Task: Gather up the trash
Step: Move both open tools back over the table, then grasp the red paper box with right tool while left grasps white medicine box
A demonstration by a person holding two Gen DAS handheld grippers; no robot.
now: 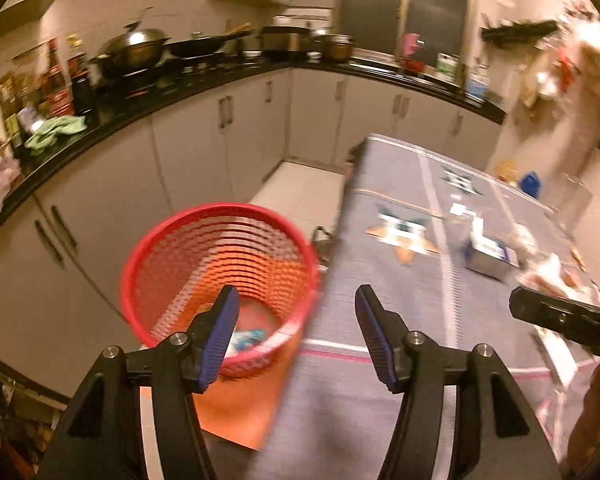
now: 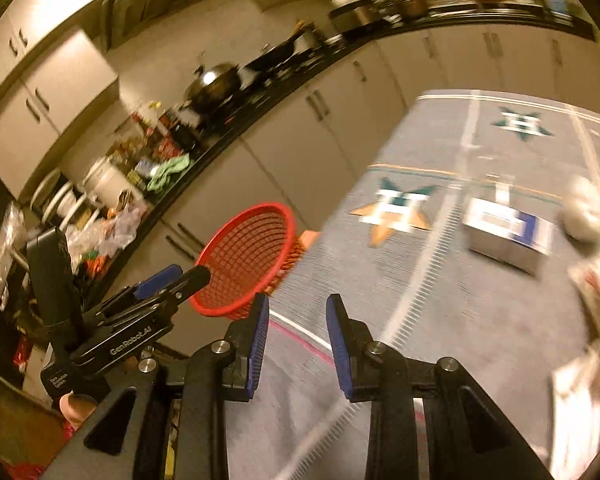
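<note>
We see the left gripper [image 1: 296, 332] at the bottom centre of the left wrist view, its blue pads [image 1: 220, 340] wide apart with nothing between them. Behind its left finger stands a red mesh bin [image 1: 220, 276], lower left of centre, beside the edge of a table under a grey cloth [image 1: 380, 280]; scraps of blue and white trash [image 1: 246, 338] lie at the bin's bottom. On the cloth at right of frame we note a small box [image 1: 490, 250] and crumpled wrappers [image 1: 548, 268], blurred. The right gripper's black body [image 1: 564, 318] enters from the right edge. In the right wrist view the right gripper [image 2: 298, 342] sits bottom centre, its pads [image 2: 260, 340] parted by a narrower gap, empty, over the cloth [image 2: 440, 300]. The bin [image 2: 248, 256] appears left of centre with the left gripper [image 2: 172, 280] in front of it. The box [image 2: 508, 236] and a white crumpled ball [image 2: 584, 214] lie at right. A black counter [image 1: 180, 88] with pans runs across the upper frame.
</note>
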